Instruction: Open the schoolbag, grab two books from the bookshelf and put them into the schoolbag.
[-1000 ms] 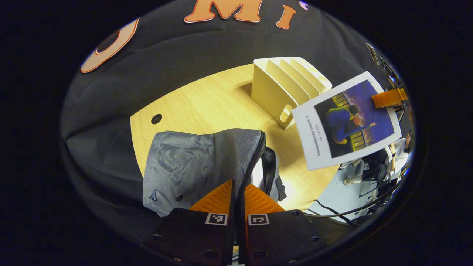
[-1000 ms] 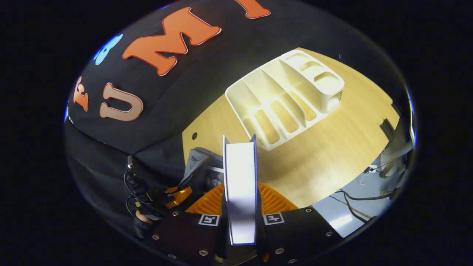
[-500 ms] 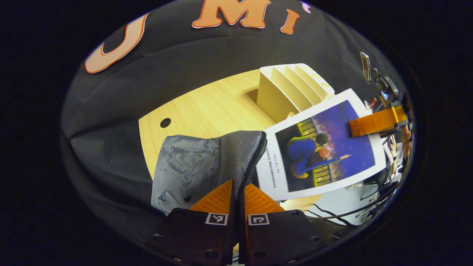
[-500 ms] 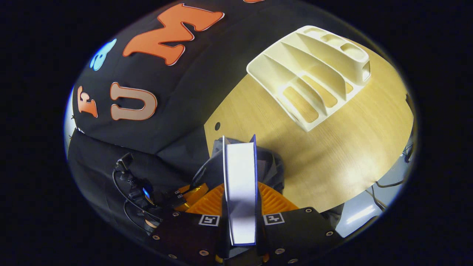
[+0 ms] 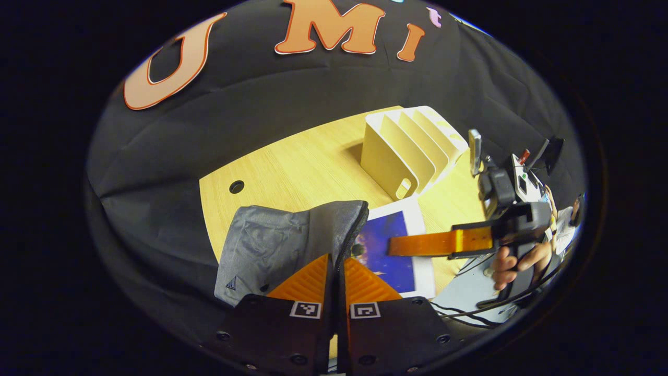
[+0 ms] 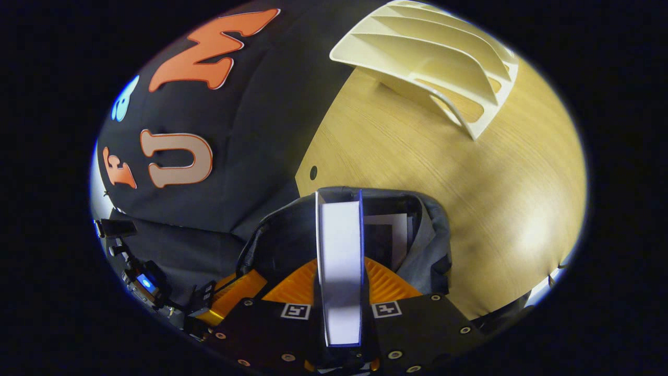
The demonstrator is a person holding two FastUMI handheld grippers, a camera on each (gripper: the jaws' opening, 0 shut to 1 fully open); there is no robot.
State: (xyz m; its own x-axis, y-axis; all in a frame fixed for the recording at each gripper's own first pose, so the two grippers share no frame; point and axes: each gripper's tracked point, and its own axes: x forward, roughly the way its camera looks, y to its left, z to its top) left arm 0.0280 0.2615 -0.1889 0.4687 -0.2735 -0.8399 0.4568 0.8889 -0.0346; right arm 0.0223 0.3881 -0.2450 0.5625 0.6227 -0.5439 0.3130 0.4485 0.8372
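Grey fabric of the bag (image 5: 282,245) was pinched at its zip edge between the fingers of the left gripper (image 5: 336,269), which stood together on it, holding the mouth up. The right gripper (image 6: 339,282) was clamped on a book (image 6: 340,261), one finger on each cover, page edges facing the camera. The book's far end sat inside the bag's open mouth, beside another book (image 6: 389,235) already within. In the left gripper view the book's blue cover (image 5: 389,250) slid in behind the flap, and a hand (image 5: 514,261) held the right gripper. Beyond, on the wooden table (image 5: 302,167), stood the cream shelf (image 5: 407,149), well apart from the bag.
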